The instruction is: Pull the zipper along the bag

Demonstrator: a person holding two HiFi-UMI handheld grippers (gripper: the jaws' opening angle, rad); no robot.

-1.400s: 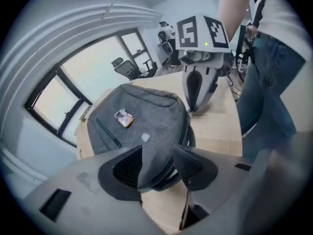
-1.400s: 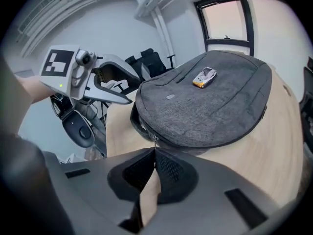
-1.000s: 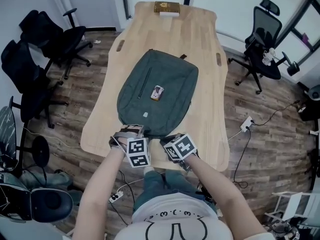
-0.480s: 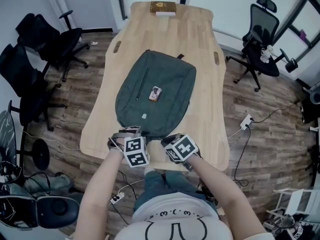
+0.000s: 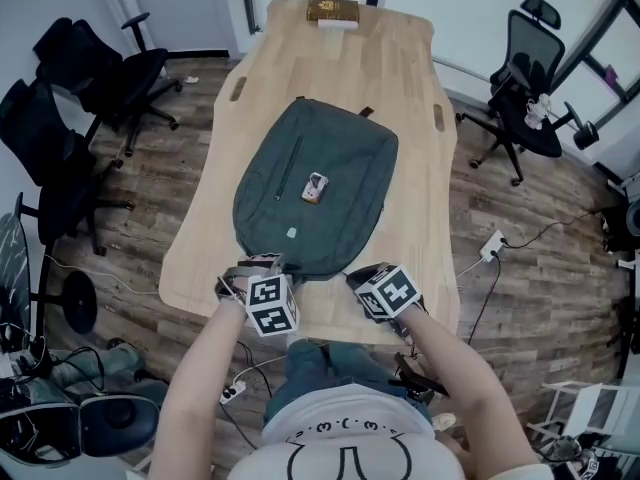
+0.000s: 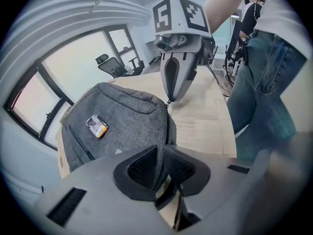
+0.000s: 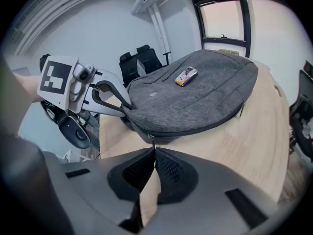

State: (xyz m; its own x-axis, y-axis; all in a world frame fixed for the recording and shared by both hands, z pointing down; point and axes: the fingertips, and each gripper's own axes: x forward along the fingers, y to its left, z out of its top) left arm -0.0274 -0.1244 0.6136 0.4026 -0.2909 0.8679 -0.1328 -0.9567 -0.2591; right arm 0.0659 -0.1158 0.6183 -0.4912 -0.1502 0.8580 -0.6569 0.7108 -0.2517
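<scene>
Reading anything is hard: the small orange-and-pale card (image 5: 314, 187) on the bag (image 5: 340, 158) carries print too small to make out. So does the brown box (image 5: 333, 11) at the table's far end. A pale little tag (image 5: 291, 231) sewn low on the bag shows no legible mark. The cube on each gripper bears only black-and-white square patterns, no words.

The bag is grey woven cloth with a flecked, felt-like surface. It is rounded at its corners and lies flat along the middle of the table (image 5: 410, 68), its near end by the person. A dark zipper (image 7: 205, 126) runs round its side seam, and a thin pocket zip (image 5: 288, 168) slants across its front. The table is pale wood in long planks, with rounded corners and an oval slot (image 5: 239, 89) cut through near each long edge.

The left gripper (image 6: 160, 153) has just been closing its jaws. They now stand narrow, with the bag's near edge pinched between the ribbed black pads. The right gripper (image 7: 155, 153) has its jaws pressed together on the small metal zipper pull (image 7: 153, 142). That pull sits at the bag's near end, toward the right-hand corner.

Bare wood runs beside the bag's right side, between the zipper and the table's edge. Black office chairs (image 5: 100, 78) stand well apart from the table, on a plank floor (image 5: 150, 198).
</scene>
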